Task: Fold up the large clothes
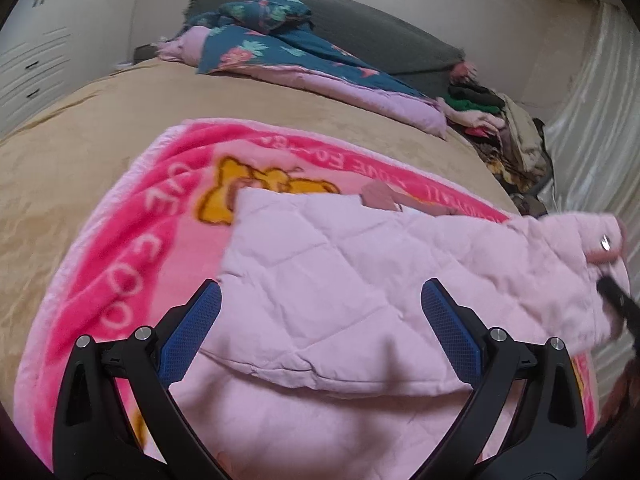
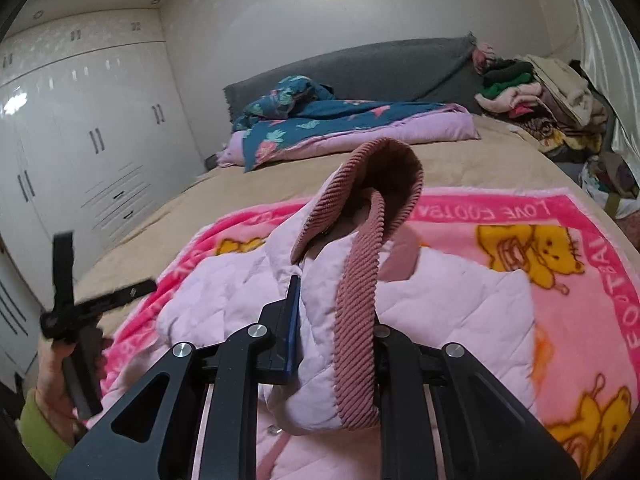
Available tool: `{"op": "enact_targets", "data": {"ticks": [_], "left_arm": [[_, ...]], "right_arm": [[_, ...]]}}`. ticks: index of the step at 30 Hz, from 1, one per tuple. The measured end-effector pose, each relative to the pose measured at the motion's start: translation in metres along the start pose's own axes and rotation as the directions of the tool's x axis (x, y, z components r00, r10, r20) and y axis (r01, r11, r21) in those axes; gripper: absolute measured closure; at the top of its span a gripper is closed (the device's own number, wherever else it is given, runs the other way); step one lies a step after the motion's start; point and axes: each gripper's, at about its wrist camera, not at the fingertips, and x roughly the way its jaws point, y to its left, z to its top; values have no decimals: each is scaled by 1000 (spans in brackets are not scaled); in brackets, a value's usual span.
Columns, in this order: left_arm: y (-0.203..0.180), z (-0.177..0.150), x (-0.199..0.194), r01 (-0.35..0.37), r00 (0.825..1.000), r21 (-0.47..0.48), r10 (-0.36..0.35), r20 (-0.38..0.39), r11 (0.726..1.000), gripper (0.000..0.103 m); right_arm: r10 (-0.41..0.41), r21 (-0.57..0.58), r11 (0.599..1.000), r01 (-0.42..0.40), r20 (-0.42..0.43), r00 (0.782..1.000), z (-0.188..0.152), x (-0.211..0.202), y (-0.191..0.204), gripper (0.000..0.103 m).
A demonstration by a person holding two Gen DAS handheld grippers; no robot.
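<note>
Jacket (image 2: 440, 300) lies on the pink blanket (image 2: 560, 216) – right gripper (image 2: 336, 344) jaws clamp its collar, left gripper (image 1: 320, 308) jaws wide. Thick quilting could slip out when lifted.

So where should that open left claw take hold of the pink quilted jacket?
Probably the jacket's near folded hem edge, which lies flat right between the left claw's open blue fingers. Come in low from the near side. The right claw already pinches the ribbed collar.

White wardrobe (image 2: 80, 140), grey headboard (image 2: 360, 68), floral duvet (image 2: 320, 120), clothes pile (image 2: 540, 92), curtain (image 1: 592, 120)
</note>
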Motion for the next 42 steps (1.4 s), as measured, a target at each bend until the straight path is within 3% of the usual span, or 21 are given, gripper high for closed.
{"op": "enact_targets", "data": {"ticks": [9,19,22,31,33,42], "left_arm": [[-26,-16,29,6,999,105,-1,-51,995,10],[-37,-23,40,16,997,136,-5,-77,991,10],[-41,-26,43,18,996,144,-6,-87,989,14],[-49,-31,49,27,995,165,-10,-102,986,33],[-50,-33,50,26,995,165,-9,-104,986,37],[-50,-40,63,21,988,180,7,-152,984,38]], "right_arm": [[-51,96,994,57,-62,997,-26,29,-45,87],[-66,163,983,87,-131,989,-53,53,-68,86],[-67,173,981,92,-143,987,-55,56,-70,82],[-100,205,970,130,-150,984,-57,51,-76,56],[-120,200,969,145,-135,984,-57,47,-75,43],[-179,93,978,184,-65,982,-45,29,-47,25]]}}
